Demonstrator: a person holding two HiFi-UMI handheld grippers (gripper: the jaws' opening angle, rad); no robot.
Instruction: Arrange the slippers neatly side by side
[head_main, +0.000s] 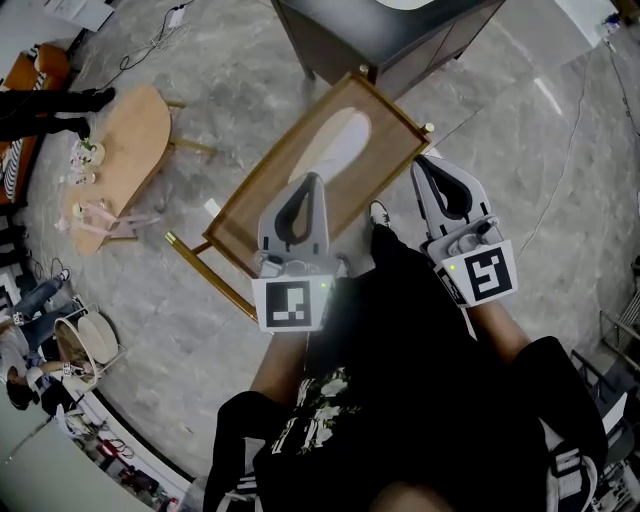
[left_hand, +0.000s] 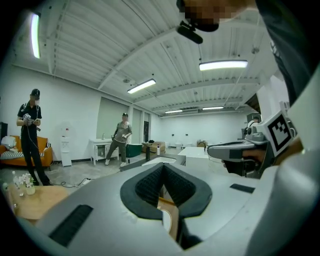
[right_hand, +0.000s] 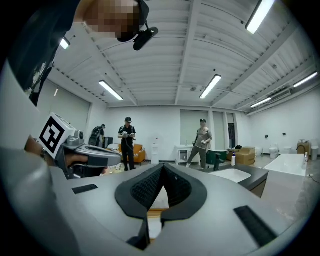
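Pale flat slipper (head_main: 337, 140) lay on the wooden-framed table (head_main: 272, 166), just ahead of both grippers. I could make out only one, and I couldn't identify a second. Left gripper (head_main: 312, 180) and right gripper (head_main: 424, 162) each had jaws pressed together with nothing between them. I judged the slipper light, soft and bendy. Best pinched at the sole's edge or the upper band, not the floppy toe. Jaws would need opening first.
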